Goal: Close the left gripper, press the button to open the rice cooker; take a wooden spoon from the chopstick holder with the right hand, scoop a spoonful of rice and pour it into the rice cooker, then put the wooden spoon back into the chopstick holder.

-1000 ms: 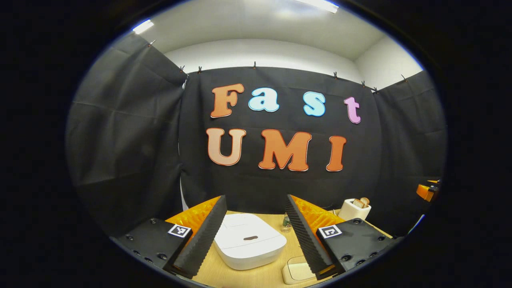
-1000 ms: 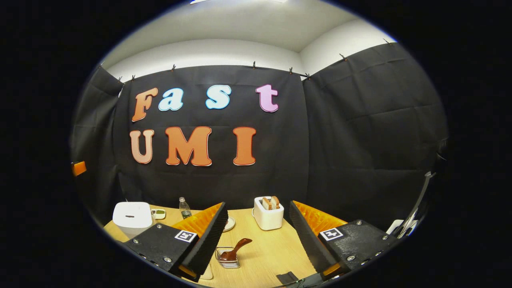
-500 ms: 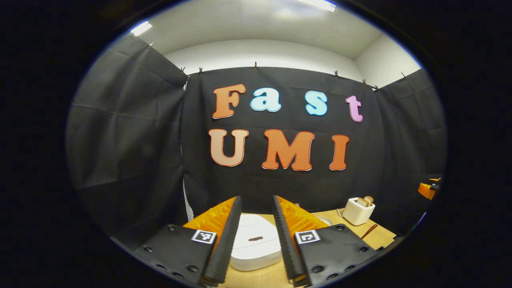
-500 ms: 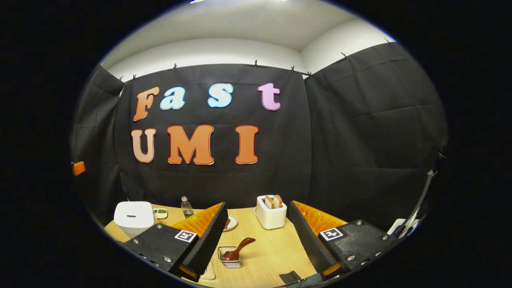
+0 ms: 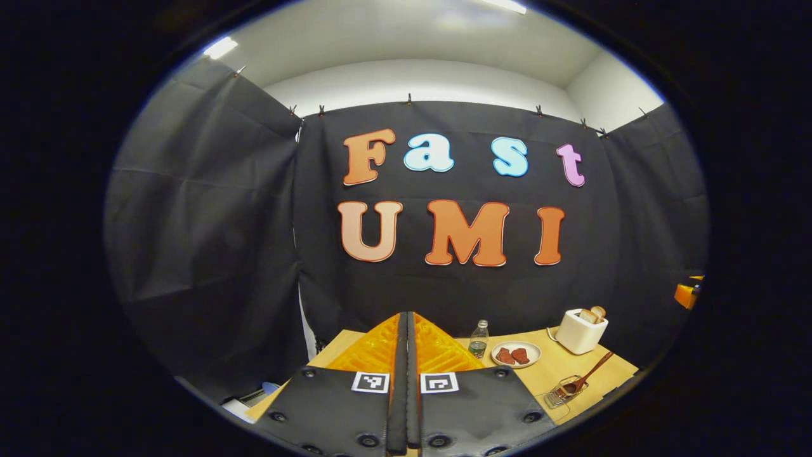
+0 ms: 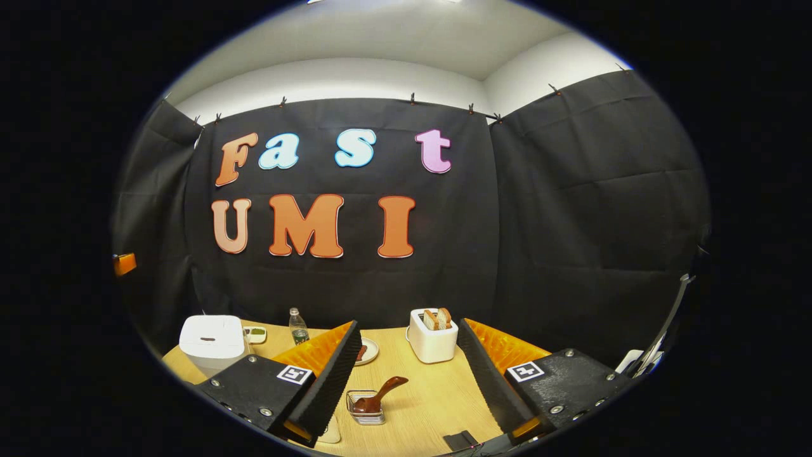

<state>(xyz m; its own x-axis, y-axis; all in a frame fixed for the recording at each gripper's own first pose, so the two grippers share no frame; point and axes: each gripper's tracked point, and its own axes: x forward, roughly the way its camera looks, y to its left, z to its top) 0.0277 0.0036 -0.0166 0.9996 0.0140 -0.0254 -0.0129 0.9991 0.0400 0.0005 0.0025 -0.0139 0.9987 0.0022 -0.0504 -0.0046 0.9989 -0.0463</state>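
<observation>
left tongs clenched, empty | right tongs spread, empty, above surface | rice cooker lid down, far left | wooden spoon in chopstick holder | advice: bring clenched tips squarely onto button, press straight down

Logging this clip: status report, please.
Left gripper shut, empty. Right gripper open. Rice cooker lid down. Wooden spoon in chopstick holder. Nothing in the way.

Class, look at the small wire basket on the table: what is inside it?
A wooden spoon leans inside the wire basket, handle sticking out. Its bowl covers the basket floor, so anything underneath cannot be seen.
</observation>
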